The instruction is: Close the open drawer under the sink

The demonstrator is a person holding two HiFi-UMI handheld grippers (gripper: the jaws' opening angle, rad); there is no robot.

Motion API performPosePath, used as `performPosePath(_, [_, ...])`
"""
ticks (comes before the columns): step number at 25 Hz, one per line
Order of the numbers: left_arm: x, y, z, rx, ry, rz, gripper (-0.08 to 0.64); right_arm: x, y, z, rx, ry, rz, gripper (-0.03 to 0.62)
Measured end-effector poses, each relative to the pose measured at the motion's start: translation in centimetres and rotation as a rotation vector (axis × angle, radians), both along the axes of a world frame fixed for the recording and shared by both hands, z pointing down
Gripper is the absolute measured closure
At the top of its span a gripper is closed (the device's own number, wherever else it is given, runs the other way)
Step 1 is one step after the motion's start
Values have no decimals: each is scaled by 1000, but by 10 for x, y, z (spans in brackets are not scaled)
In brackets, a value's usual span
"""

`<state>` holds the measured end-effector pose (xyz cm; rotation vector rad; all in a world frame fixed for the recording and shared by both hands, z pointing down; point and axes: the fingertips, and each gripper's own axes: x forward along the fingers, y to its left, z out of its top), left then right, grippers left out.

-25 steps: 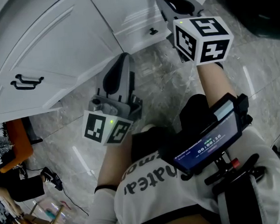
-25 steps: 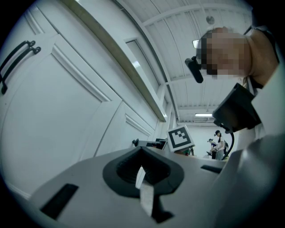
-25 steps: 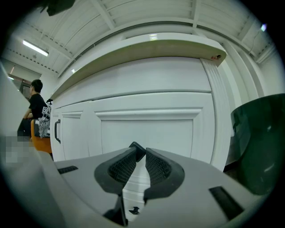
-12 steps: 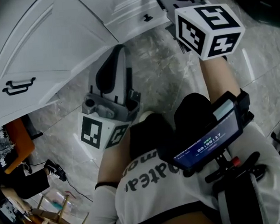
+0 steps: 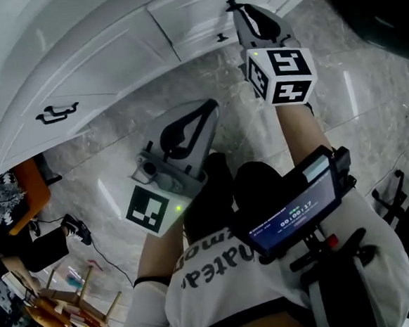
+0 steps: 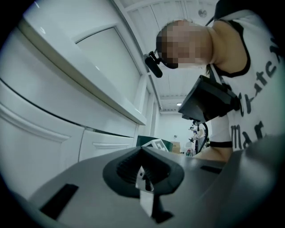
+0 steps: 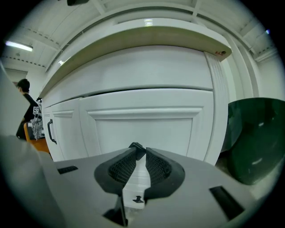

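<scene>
Both pairs of jaws are closed on nothing: the left gripper (image 5: 204, 117) hangs idle over the floor, and the right gripper (image 5: 237, 10) has its tips at the drawer (image 5: 193, 19) low in the cabinet, just beside the knob (image 5: 221, 36). Best to keep the tips together and push squarely on the front, slowly, until it sits flush

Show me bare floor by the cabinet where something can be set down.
Bare marble floor lies between the white cabinet and the left gripper, and right of the right gripper. The lower-left corner, by the orange chair, is cluttered.
</scene>
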<state>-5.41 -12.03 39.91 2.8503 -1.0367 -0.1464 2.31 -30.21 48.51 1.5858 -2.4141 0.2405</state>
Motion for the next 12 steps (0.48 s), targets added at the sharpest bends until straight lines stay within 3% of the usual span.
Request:
performPosePath(5, [-17,7,-62,-72,4,-82,552,5,4,-4,-132,11,-1,531])
performPosePath(12, [-53,13,-149,-94,21,-132,552,-1,19,-31,-268,16,38,546])
